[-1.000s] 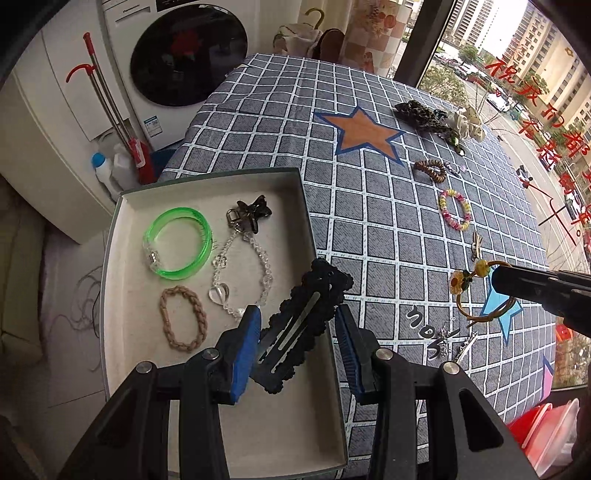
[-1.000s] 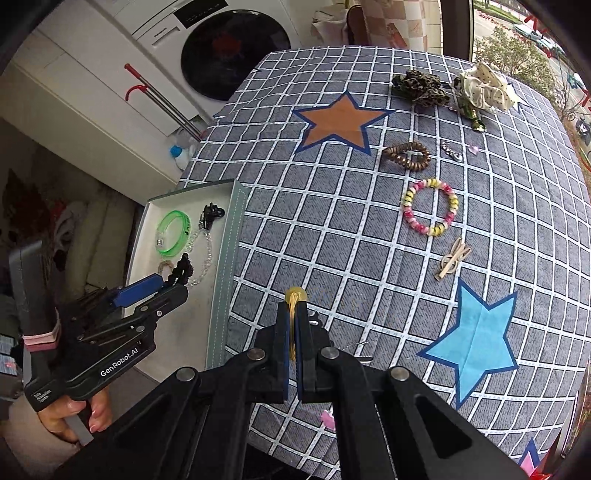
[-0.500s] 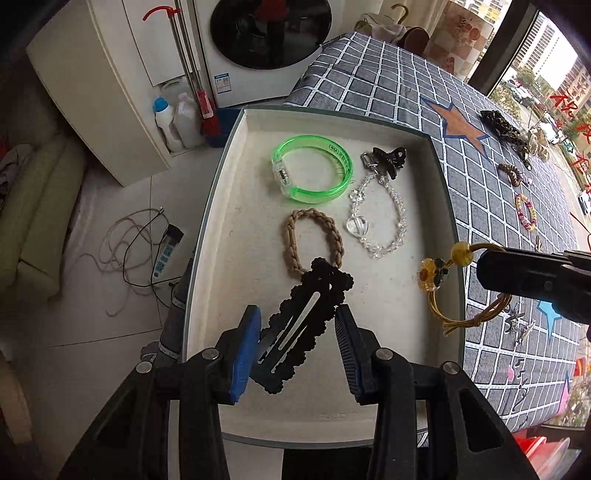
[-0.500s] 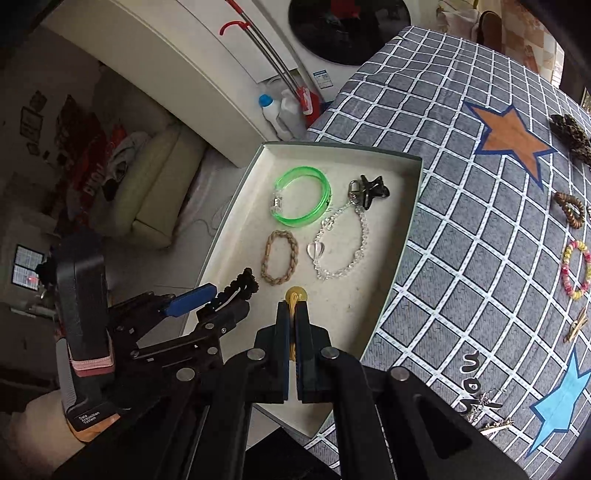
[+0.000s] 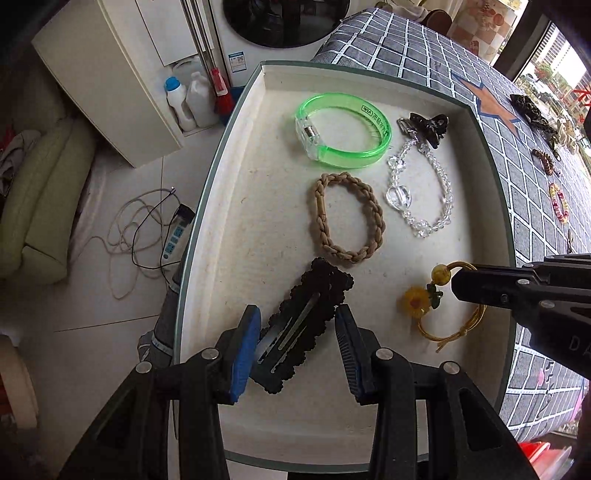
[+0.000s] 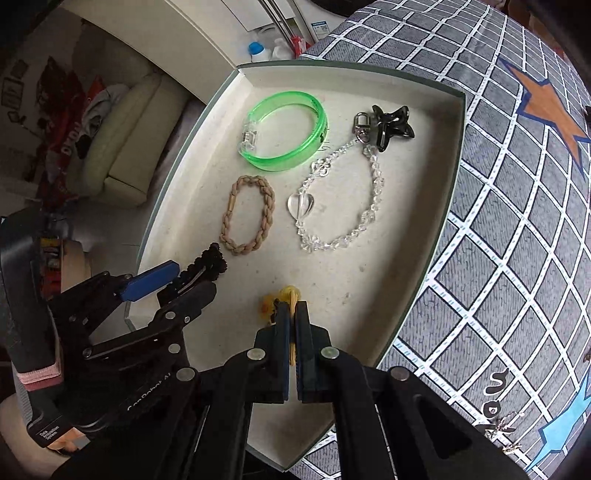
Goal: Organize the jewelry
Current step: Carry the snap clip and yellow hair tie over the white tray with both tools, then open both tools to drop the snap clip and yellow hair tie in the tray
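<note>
A shallow cream tray (image 5: 236,192) (image 6: 406,258) lies at the table's edge. In it are a green bangle (image 5: 343,129) (image 6: 284,131), a tan braided hair tie (image 5: 347,218) (image 6: 247,216), a clear bead chain with a heart (image 5: 417,195) (image 6: 340,206) and a black claw clip (image 5: 430,127) (image 6: 391,125). My left gripper (image 5: 295,343) (image 6: 177,280) is shut on a black scalloped snap hair clip (image 5: 303,321) (image 6: 207,262), low over the tray's near part. My right gripper (image 6: 292,317) (image 5: 458,284) is shut on a yellow cord bracelet with a flower charm (image 5: 436,306) (image 6: 273,302), just right of the clip.
The checked grey cloth (image 6: 517,221) with star patches covers the table right of the tray. More jewelry lies on it far right (image 5: 554,195). A washing machine (image 5: 288,22), bottles (image 5: 184,99), floor cables (image 5: 136,236) and a sofa (image 6: 122,140) stand left.
Both grippers have swung left from over the cloth to above the tray and come down closer to it. Each has kept its hold on its piece.
</note>
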